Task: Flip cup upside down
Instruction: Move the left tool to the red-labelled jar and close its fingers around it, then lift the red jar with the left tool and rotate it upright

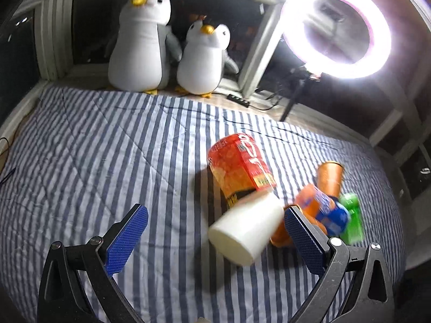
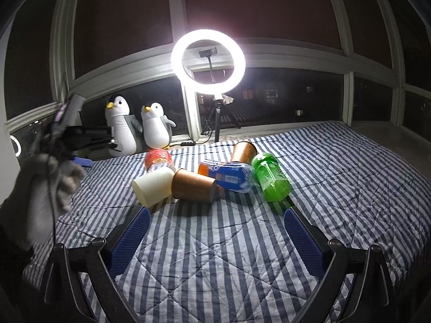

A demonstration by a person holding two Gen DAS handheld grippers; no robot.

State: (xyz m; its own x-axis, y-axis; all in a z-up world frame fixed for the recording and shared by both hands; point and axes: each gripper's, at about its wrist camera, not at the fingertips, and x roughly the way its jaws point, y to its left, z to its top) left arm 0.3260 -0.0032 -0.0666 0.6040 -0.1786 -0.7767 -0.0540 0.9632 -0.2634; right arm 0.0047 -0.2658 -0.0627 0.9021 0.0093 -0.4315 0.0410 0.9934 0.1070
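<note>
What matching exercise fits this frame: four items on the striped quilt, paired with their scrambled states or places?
Items:
1. white cup
2. green bottle
3. far copper cup
4. large penguin

States:
a. standing upright behind the blue-labelled bottle
b. lying on its side, nearest the left tongs
c. on the window ledge
d. lying at the right end of the cluster

Pairs: 1-b, 2-d, 3-a, 4-c

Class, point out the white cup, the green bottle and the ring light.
White cup [image 2: 155, 185]: right wrist view, on its side wall.
Green bottle [image 2: 270, 176]: right wrist view, mid-body.
Ring light [image 2: 176, 53]: right wrist view, left of glowing ring.
</note>
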